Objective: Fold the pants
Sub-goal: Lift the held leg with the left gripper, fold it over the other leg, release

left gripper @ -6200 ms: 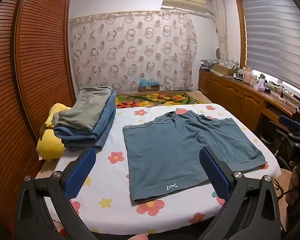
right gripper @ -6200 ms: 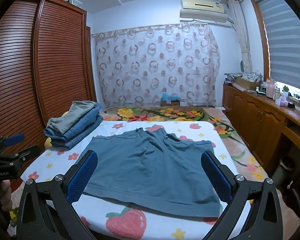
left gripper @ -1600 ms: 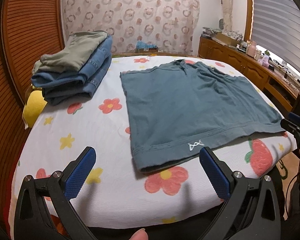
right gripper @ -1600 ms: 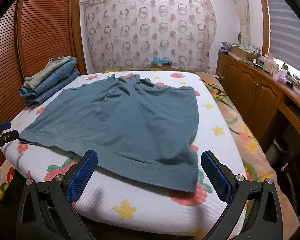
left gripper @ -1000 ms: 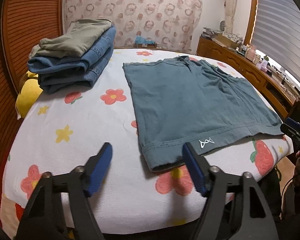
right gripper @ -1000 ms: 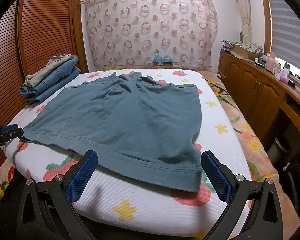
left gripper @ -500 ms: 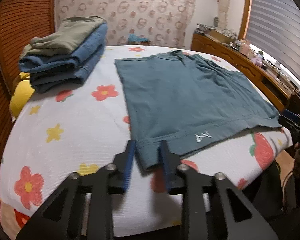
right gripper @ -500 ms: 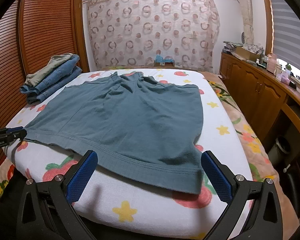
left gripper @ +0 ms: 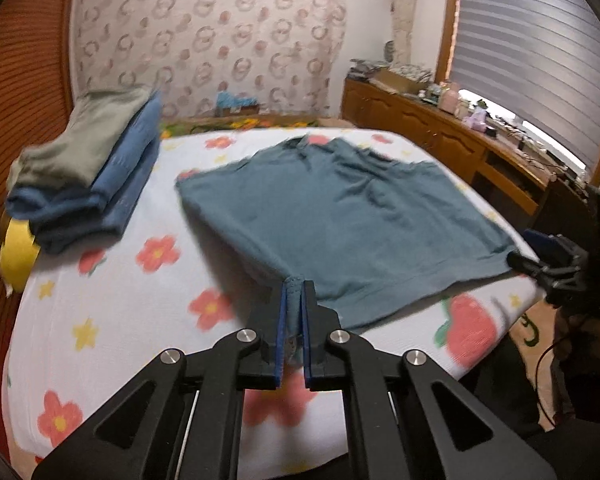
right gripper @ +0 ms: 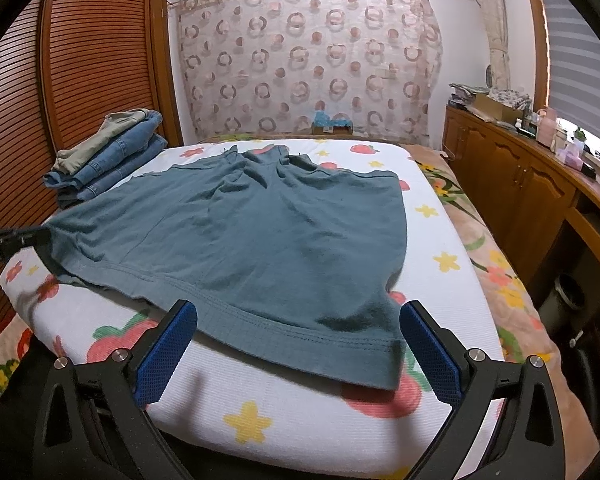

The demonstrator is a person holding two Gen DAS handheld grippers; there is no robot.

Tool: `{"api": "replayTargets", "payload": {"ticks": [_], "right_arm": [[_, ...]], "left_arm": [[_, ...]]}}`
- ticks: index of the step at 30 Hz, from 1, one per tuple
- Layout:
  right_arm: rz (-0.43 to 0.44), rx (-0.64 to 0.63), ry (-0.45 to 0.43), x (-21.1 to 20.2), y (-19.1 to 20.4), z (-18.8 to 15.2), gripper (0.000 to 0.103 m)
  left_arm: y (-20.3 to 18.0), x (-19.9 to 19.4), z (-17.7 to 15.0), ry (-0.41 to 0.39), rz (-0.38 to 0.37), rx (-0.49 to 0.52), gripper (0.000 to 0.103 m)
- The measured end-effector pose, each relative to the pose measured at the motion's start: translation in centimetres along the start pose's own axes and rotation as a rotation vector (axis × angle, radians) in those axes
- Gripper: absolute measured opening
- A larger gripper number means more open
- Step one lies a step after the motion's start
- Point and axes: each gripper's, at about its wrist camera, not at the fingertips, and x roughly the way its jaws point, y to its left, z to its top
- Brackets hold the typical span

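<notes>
Left jaws have just closed on the near corner of the shorts, which now lifts off the sheet.

At lower centre of the left view the left gripper (left gripper: pixel 294 292) pinches the hem corner of the teal pants (left gripper: pixel 352 216), soft ribbed knit with a stitched band. The right gripper (right gripper: pixel 298 344) gapes wide and empty, the other hem corner lying between its blue pads. The garment spreads away up the flowered bed (right gripper: pixel 440 248), and folded jeans (left gripper: pixel 112 184) are stacked upper left.

A ring-patterned curtain (right gripper: pixel 308 60) covers the far wall. Slatted wooden wardrobe doors (right gripper: pixel 80 60) line the left; wooden cabinets (right gripper: pixel 512 184) run along the right beneath window blinds (left gripper: pixel 540 52).
</notes>
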Motion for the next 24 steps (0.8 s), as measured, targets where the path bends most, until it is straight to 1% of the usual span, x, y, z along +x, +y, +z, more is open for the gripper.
{"api": "replayTargets", "payload": {"ticks": [7, 9, 17, 20, 22, 24], "right_arm": [[-0.002, 0.0, -0.003, -0.2, -0.4, 0.0, 0.096], [-0.002, 0.0, -0.002, -0.2, -0.5, 0.0, 0.093], [0.0, 0.023, 0.006, -0.5, -1.6, 0.0, 0.085], [-0.002, 0.029, 0.003, -0.8, -1.9, 0.0, 0.08], [-0.003, 0.034, -0.001, -1.0, -2.1, 0.0, 0.076], [-0.004, 0.04, -0.002, -1.0, -2.1, 0.0, 0.074]], "left_arm": [[-3.6, 0.7, 3.5, -0.027, -0.073, 0.074, 0.007], [-4.4, 1.1, 4.2, -0.028, -0.089, 0.091, 0.008], [-8.3, 2.3, 6.6, -0.024, -0.167, 0.144, 0.008], [-10.0, 2.6, 7.5, -0.024, -0.198, 0.172, 0.008], [-11.0, 2.8, 7.9, -0.024, -0.212, 0.189, 0.008], [-11.7, 2.9, 8.1, -0.022, -0.209, 0.205, 0.007]]}}
